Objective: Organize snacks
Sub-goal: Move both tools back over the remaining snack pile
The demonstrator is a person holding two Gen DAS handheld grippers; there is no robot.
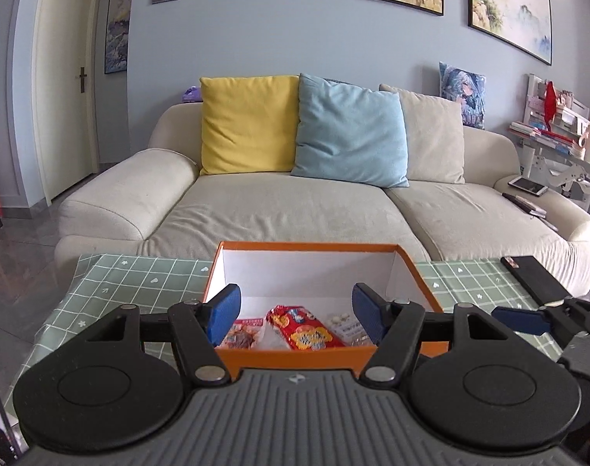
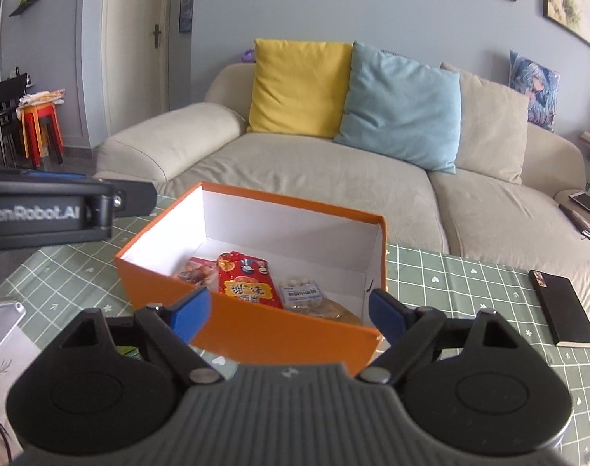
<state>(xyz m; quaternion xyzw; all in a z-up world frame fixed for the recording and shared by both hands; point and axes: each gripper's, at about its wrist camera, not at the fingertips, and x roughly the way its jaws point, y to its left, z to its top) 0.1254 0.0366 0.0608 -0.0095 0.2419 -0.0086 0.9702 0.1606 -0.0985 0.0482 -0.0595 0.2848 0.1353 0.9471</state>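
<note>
Item, lower centre of each wrist view: left gripper (image 1: 295,312) and right gripper (image 2: 289,310), each with blue pads spread wide and nothing between them. Risk, as a judgement: both tools sit close to the near wall of the orange box (image 2: 279,334), so a careless forward push could shove or tip the light cardboard across the green checked tablecloth (image 2: 469,283), and the two grippers, crowding one box, could knock each other. Item, mid-frame: the box, open-topped and white inside, holding the snacks along its near end: a reddish-brown packet (image 2: 195,272) at left, a red packet (image 2: 246,281) in the middle, a clear pack of pale round sweets (image 2: 300,289) at right, with a yellowish wrapper (image 2: 339,310) beside it (contents unclear). Item, right of frame: a black notebook (image 2: 563,310) on the cloth, well apart from the box. Item, upper half: a cream sofa (image 2: 333,178).
</note>
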